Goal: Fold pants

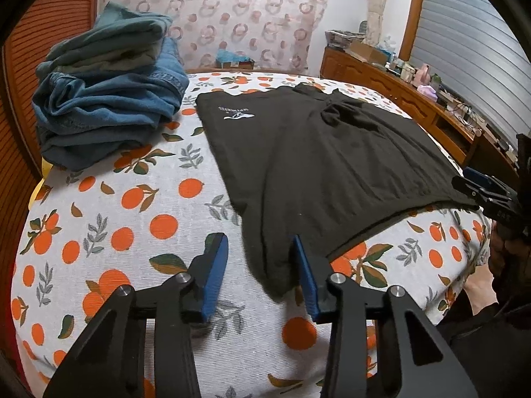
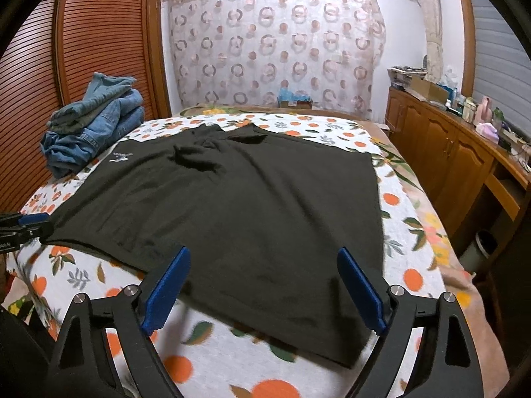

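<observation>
1. Left wrist view shows the left claw point(image 1: 260, 275) low over the bed point(image 1: 139, 219), its blue pads apart; the near corner of the black pants point(image 1: 315, 165) lies between them, and the pads do not press on it.
2. Right wrist view shows the right claw point(image 2: 264, 287) with its pads wide apart over the near edge of the same pants point(image 2: 239, 205), not clamped on anything.
3. The pants are spread flat on the bed sheet with orange fruit print point(image 2: 212, 341); a small white logo point(image 1: 237, 114) is near the far left corner.
4. A pile of blue jeans point(image 1: 109, 106) sits on the far left part of the bed, just beside the pants but apart from them.
5. A wooden slatted door point(image 2: 99, 33) stands behind the pile, and a curtain with ring pattern point(image 2: 275, 46) hangs on the far wall.
6. On the right a wooden cabinet point(image 2: 441, 152) carries boxes and small bottles.
7. Nothing lies on top of the pants.
</observation>
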Demonstrator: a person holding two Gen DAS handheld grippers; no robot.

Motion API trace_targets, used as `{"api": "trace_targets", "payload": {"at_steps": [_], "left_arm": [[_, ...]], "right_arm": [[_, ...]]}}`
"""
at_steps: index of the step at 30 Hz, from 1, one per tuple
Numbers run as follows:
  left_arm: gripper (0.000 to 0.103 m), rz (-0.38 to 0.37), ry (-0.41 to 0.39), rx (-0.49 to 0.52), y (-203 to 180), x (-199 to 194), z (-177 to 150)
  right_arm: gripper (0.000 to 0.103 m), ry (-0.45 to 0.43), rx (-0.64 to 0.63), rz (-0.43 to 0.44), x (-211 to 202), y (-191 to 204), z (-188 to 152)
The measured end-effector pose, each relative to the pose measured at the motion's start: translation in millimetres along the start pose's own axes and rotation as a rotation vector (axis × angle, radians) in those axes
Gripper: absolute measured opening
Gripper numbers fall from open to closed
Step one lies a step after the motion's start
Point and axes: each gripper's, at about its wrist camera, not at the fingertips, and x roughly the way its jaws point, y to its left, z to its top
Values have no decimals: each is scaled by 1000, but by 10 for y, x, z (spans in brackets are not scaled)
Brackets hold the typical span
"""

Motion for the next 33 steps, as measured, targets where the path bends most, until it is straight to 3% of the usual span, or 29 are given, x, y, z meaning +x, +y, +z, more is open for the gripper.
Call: {"api": "trace_targets", "payload": {"at_steps": [5, 7, 9, 12, 19, 33], "left_arm": [[35, -20, -2, 10, -26, -7, -8], [27, -30, -1, 8, -24, -14, -9], [14, -35, -1, 14, -36, -5, -6], [8, -31, 0, 34, -60, 20, 15], [6, -69, -3, 48, -94, 57, 196], [6, -154, -70, 124, -478, 70, 775]], "right_arm": [[91, -4, -25, -60, -83, -162, -12], [91, 2, -11, -64, -105, -215, -21], [91, 10, 3, -60, -124, -215, -32], [91, 23, 13, -48, -161, -187, -63], [82, 25, 38, -19, -189, -142, -122], [77, 16, 56, 12, -171, -254, -69]]}}
